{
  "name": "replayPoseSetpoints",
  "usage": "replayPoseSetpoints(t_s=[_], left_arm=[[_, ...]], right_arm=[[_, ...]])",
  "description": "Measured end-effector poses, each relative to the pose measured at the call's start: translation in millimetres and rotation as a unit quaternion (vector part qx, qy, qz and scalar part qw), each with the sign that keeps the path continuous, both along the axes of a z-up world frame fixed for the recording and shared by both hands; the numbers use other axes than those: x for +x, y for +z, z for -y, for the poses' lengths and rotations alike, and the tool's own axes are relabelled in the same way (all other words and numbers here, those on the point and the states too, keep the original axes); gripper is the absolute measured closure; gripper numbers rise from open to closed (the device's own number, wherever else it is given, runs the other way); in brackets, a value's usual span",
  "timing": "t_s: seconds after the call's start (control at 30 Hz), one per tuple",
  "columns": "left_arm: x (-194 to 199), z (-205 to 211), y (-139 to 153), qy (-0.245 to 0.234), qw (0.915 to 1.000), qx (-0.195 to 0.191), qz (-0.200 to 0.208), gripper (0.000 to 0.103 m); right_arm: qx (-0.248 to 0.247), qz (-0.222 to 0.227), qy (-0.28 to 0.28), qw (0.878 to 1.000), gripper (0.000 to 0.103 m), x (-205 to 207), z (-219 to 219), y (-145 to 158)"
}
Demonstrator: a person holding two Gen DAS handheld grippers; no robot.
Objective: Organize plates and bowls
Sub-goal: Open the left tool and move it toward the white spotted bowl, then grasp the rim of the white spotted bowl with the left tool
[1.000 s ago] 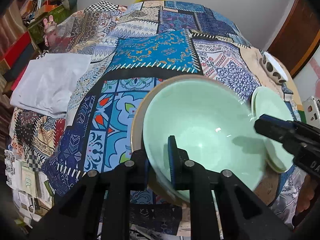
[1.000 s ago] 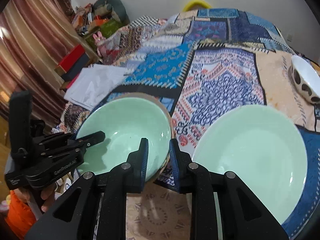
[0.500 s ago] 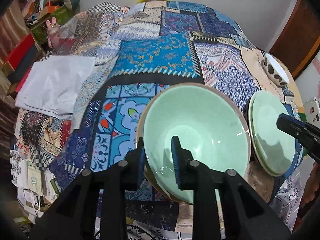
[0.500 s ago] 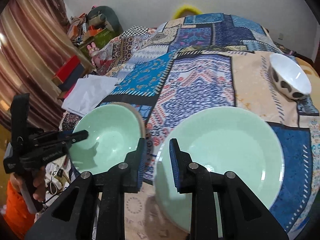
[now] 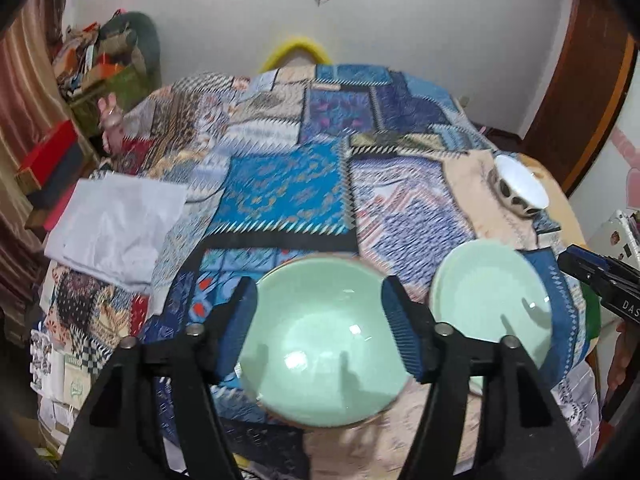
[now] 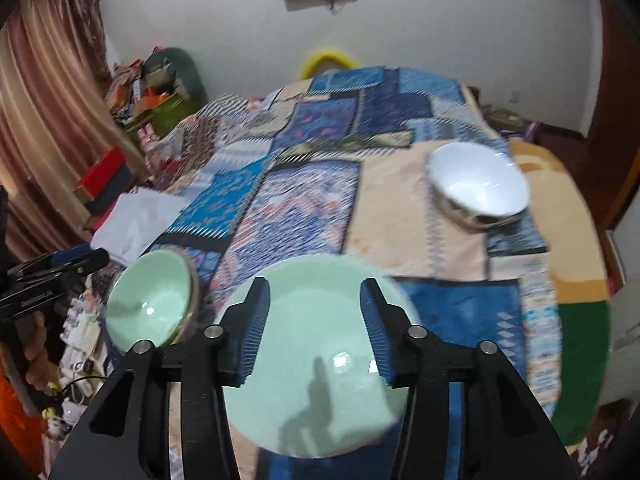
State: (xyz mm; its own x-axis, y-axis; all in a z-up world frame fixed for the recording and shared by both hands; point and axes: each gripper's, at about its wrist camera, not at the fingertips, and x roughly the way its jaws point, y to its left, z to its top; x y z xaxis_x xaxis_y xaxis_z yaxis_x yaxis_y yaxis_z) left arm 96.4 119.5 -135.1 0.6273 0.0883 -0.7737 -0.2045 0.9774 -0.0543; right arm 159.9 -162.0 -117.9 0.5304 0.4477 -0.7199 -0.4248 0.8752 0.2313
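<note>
Green bowl [image 5: 324,344] sat on the patchwork cloth [image 5: 280,192] at the near edge of the table, left of the green plate [image 5: 492,304], the two just beside each other, not clearly touching. In the left wrist view the bowl lay below and between the fingers of the left gripper [image 5: 320,320]; the pads framed its rim on both sides with no press visible. Jaws were opening, fairly wide, bowl between them but not gripped. Gripper was angled steeply down at the bowl from the near side.

Green plate sat at the near right of the table. In the right wrist view it lay under the right gripper [image 6: 314,320], with both fingers over its far half and the pads not clamping the rim. Jaws were opening, moderate gap, plate beneath and not held. This gripper also pointed down from the near edge.

White bowl with dark spots [image 6: 478,188] stood far right on a beige patch, well apart from both green pieces.

Each gripper showed at the other view's edge, with part of a hand [image 6: 36,364] on the left one's handle. White folded cloth [image 5: 116,228] lay far left on the table. Frames were motion-blurred.
</note>
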Motion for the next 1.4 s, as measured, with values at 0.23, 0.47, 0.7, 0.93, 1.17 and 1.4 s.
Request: replayPoseSetpoints(t_s=[0.23, 0.47, 0.7, 0.93, 1.17, 1.4], left_arm=[[31, 44, 22, -0.042, 0.9987, -0.005, 0.03, 0.023], [74, 83, 32, -0.081, 0.9958, -0.011, 0.042, 0.019], [125, 114, 17, -0.109, 0.9935, -0.011, 0.031, 0.018], [178, 137, -16, -0.128, 0.9916, -0.016, 0.005, 0.018], [216, 154, -40, -0.141, 0.9898, -0.006, -0.013, 0.018], [238, 167, -52, -0.153, 0.9879, -0.005, -0.021, 0.018]], right_arm=[[0.001, 0.02, -0.055, 0.998, 0.053, 22, 48, 14], [-0.017, 0.036, -0.096, 0.995, 0.053, 53, 79, 13], [-0.022, 0.016, -0.137, 0.99, 0.053, 95, 101, -13], [-0.029, -0.016, -0.149, 0.988, 0.07, 136, 106, -48], [-0.023, -0.04, -0.16, 0.986, 0.084, 165, 113, -75], [-0.012, -0.044, -0.147, 0.988, 0.085, 173, 114, -79]])
